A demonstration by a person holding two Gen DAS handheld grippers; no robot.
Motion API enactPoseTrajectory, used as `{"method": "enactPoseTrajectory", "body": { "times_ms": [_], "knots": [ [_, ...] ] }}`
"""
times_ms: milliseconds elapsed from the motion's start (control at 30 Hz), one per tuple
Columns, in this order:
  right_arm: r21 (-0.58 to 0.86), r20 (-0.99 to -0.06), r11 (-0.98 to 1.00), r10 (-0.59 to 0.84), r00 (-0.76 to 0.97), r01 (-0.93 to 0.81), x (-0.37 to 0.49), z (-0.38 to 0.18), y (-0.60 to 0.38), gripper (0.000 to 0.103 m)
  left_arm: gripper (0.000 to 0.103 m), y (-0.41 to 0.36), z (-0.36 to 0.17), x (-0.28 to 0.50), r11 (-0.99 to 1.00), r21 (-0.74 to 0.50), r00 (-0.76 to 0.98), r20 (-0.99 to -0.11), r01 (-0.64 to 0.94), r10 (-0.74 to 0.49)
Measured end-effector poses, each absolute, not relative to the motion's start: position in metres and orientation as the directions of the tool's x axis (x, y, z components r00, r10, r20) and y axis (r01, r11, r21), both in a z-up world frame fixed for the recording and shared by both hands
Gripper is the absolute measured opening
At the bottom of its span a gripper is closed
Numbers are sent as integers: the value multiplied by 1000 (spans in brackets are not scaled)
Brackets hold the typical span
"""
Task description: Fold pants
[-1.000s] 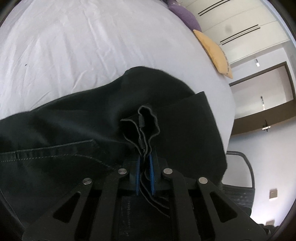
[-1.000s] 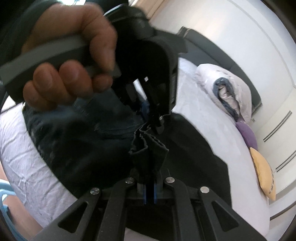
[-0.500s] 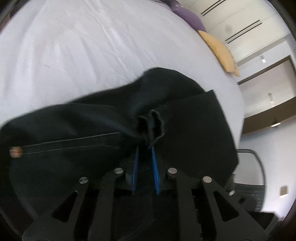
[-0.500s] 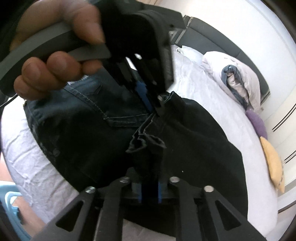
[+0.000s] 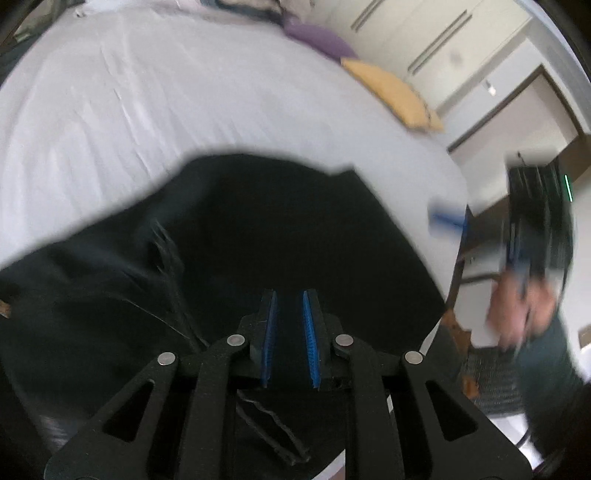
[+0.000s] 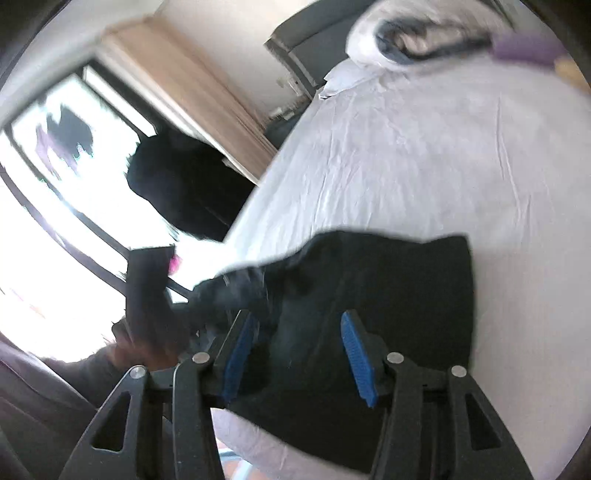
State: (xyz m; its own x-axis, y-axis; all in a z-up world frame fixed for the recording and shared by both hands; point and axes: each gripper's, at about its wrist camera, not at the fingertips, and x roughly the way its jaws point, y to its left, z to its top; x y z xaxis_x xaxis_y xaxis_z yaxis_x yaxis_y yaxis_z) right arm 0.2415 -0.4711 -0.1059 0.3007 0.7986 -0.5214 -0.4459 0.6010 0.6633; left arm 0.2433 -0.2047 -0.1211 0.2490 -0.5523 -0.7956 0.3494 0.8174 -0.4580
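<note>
Dark pants [image 5: 280,236] lie folded on the white bed sheet [image 5: 155,110]. They also show in the right wrist view [image 6: 388,280]. My left gripper [image 5: 289,299] hangs just above the pants with its blue pads a little apart and nothing between them. My right gripper [image 6: 299,325] is wide open and empty over the near edge of the pants. The right gripper also shows blurred at the right of the left wrist view [image 5: 532,236], off the bed. The left gripper shows blurred at the left of the right wrist view [image 6: 147,291].
A yellow pillow [image 5: 391,92] and a purple pillow [image 5: 317,40] lie at the far side of the bed. A bundled white duvet [image 6: 413,33] sits by the dark headboard [image 6: 306,37]. A bright window [image 6: 48,206] is at the left. Wardrobe doors [image 5: 424,44] stand beyond the bed.
Both grippers have let go of the pants' cloth and opened. They have drawn back and apart from each other; the pants now lie flat on the bed.
</note>
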Motion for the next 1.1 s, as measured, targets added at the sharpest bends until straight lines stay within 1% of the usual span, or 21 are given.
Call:
{"method": "enactPoseTrajectory", "body": {
  "times_ms": [67, 133, 200, 233, 267, 333, 433, 500, 633, 733, 800, 833, 867, 900, 933, 967, 1000, 1033, 1100],
  "knots": [
    [739, -486, 542, 840, 240, -401, 280, -122, -486, 54, 14, -210, -143, 240, 828, -459, 206, -819, 323, -535],
    [749, -505, 550, 835, 219, -371, 308, -139, -487, 54, 14, -204, -152, 234, 815, -480, 226, -797, 324, -559],
    [781, -493, 517, 855, 162, -351, 327, -156, -481, 54, 14, -197, -156, 232, 804, -510, 230, -780, 307, -582],
    [779, -506, 526, 849, 155, -341, 332, -165, -478, 54, 14, -195, -158, 232, 798, -527, 229, -771, 292, -594],
    [770, -540, 556, 829, 144, -313, 341, -179, -472, 54, 14, -191, -161, 232, 791, -546, 228, -762, 275, -606],
    [787, -545, 551, 832, 105, -276, 343, -200, -469, 53, 14, -188, -164, 232, 784, -565, 229, -753, 257, -617],
    [825, -493, 497, 866, 87, -268, 324, -209, -477, 52, 14, -186, -164, 232, 785, -563, 237, -751, 259, -617],
    [837, -476, 475, 877, 69, -272, 306, -209, -483, 52, 14, -184, -166, 233, 777, -575, 241, -741, 255, -627],
    [865, -435, 425, 900, 20, -268, 249, -211, -498, 53, 14, -170, -169, 229, 754, -616, 257, -709, 226, -657],
    [862, -434, 421, 901, 19, -281, 215, -197, -507, 53, 14, -155, -152, 214, 786, -586, 303, -726, 198, -617],
    [864, -404, 397, 914, 47, -310, 186, -180, -506, 58, 16, -137, -131, 192, 804, -565, 369, -718, 186, -590],
    [860, -384, 387, 920, 77, -332, 173, -170, -503, 63, 19, -118, -123, 177, 818, -555, 413, -716, 153, -563],
    [859, -362, 377, 926, 109, -346, 169, -163, -499, 67, 36, -101, -118, 166, 823, -556, 444, -711, 118, -545],
    [861, -340, 367, 930, 139, -353, 163, -158, -496, 68, 73, -80, -115, 151, 822, -566, 484, -703, 63, -521],
    [865, -314, 354, 935, 167, -356, 161, -155, -491, 68, 87, -60, -106, 136, 814, -580, 533, -688, 3, -492],
    [870, -286, 339, 938, 194, -359, 165, -150, -483, 68, 97, -36, -102, 117, 800, -596, 597, -666, -65, -447],
    [872, -262, 330, 938, 226, -361, 171, -146, -475, 68, 97, -13, -101, 99, 787, -603, 641, -658, -134, -395],
    [880, -237, 315, 940, 247, -355, 178, -146, -464, 68, 98, 5, -103, 86, 773, -604, 652, -669, -196, -357],
    [903, -192, 278, 943, 271, -328, 195, -147, -440, 68, 97, 33, -110, 65, 719, -636, 679, -661, -282, -319]
  ]
}}
